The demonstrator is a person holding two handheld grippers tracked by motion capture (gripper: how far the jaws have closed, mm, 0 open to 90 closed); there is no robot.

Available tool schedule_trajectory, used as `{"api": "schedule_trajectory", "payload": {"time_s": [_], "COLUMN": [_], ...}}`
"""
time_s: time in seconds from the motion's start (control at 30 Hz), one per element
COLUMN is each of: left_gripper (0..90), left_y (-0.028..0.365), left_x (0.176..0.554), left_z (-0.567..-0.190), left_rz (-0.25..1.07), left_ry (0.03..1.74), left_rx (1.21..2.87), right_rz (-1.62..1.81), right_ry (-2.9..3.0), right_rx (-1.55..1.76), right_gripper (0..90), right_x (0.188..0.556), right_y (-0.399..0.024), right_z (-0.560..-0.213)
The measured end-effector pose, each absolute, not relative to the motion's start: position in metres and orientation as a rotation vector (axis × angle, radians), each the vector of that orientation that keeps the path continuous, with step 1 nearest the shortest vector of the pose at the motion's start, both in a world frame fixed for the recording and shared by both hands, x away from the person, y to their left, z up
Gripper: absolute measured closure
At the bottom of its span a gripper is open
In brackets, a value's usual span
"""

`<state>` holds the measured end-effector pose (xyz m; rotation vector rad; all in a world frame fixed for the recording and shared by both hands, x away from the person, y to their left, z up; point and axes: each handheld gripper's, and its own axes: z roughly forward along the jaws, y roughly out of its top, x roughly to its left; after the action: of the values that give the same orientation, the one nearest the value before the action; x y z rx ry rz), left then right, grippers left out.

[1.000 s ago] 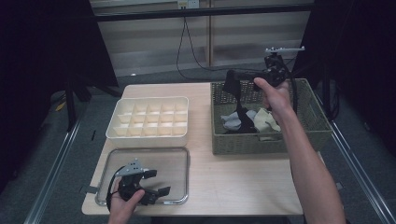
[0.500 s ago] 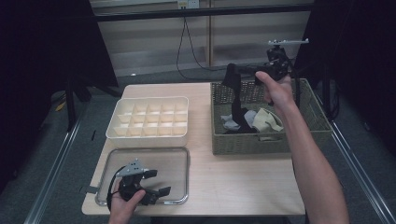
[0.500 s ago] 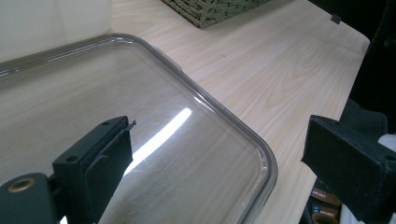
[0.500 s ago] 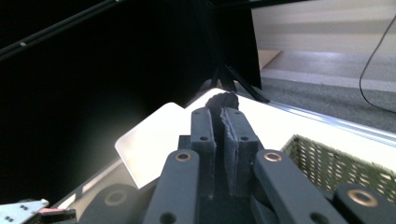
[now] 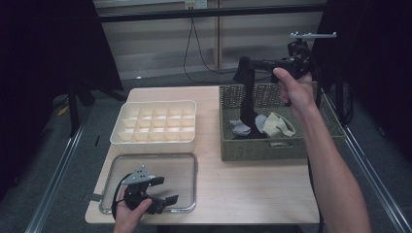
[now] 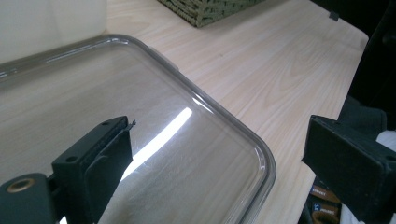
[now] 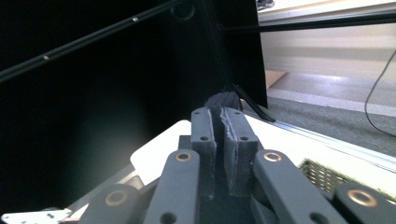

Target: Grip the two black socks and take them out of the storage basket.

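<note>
A long black sock (image 5: 248,99) hangs from my right gripper (image 5: 243,65), which is shut on its top end above the woven green basket (image 5: 272,151). The sock's lower end still reaches down among the other socks. In the right gripper view the jaws (image 7: 220,122) are pressed together with dark ribbed fabric (image 7: 225,99) bulging past their tips. My left gripper (image 5: 163,191) lies low at the front left, open over a clear plastic lid (image 5: 155,167). Its pads (image 6: 109,149) stand wide apart with nothing between them.
A white compartment tray (image 5: 156,122) sits behind the clear lid (image 6: 196,140). A grey sock (image 5: 240,127) and a beige sock (image 5: 278,124) lie in the basket. Bare wooden tabletop (image 5: 243,189) stretches in front of the basket. Dark frames and a cable stand behind the table.
My right gripper has risen and drawn the black sock higher out of the basket. The left gripper has stayed on the lid.
</note>
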<state>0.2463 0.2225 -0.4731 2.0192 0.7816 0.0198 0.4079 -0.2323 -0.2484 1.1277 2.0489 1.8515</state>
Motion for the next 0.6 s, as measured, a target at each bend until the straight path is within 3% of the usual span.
{"api": "schedule_trajectory", "payload": {"time_s": [0.6], "left_gripper": [8.1], "left_y": [0.228], "left_x": [0.247], "left_z": [-0.473], "left_rz": [0.032], "left_ry": [0.788], "left_rx": [1.991], "right_rz": [1.937], "right_ry": [2.021], "right_rx": [1.032], "right_gripper": [84.1], "right_x": [0.368], "right_y": [-0.225], "right_z": [-0.222]}}
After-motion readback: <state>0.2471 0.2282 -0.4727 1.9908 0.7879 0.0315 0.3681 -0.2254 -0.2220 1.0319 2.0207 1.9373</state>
